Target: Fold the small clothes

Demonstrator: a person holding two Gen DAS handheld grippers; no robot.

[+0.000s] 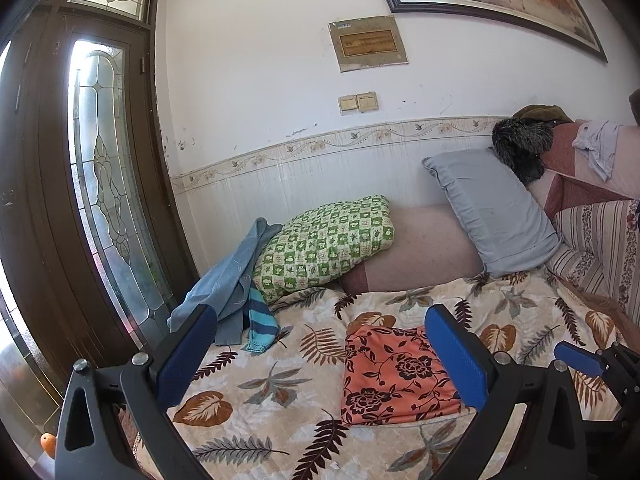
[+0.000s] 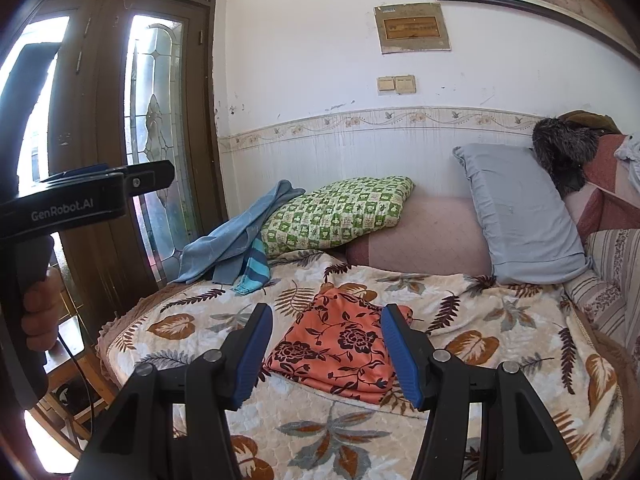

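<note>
Far left on the bed (image 2: 500,320): blue cloth (image 2: 240,236) and striped garment (image 2: 252,270) heaped, not yet folded. Middle: orange floral garment (image 2: 340,344) lying folded flat. Left claw (image 1: 320,344) spread apart, empty, above it; right claw (image 2: 326,348) likewise apart, gripping nothing. Probably one piece done, others waiting.

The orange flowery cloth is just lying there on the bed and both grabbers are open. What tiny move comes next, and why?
Probably ease both grippers down toward the orange floral cloth. The left gripper and right gripper both have their jaws open with nothing between them, and the cloth lies apart from them on the leaf-print blanket, seemingly already folded over. Getting closer lets the jaws pinch an edge.
</note>
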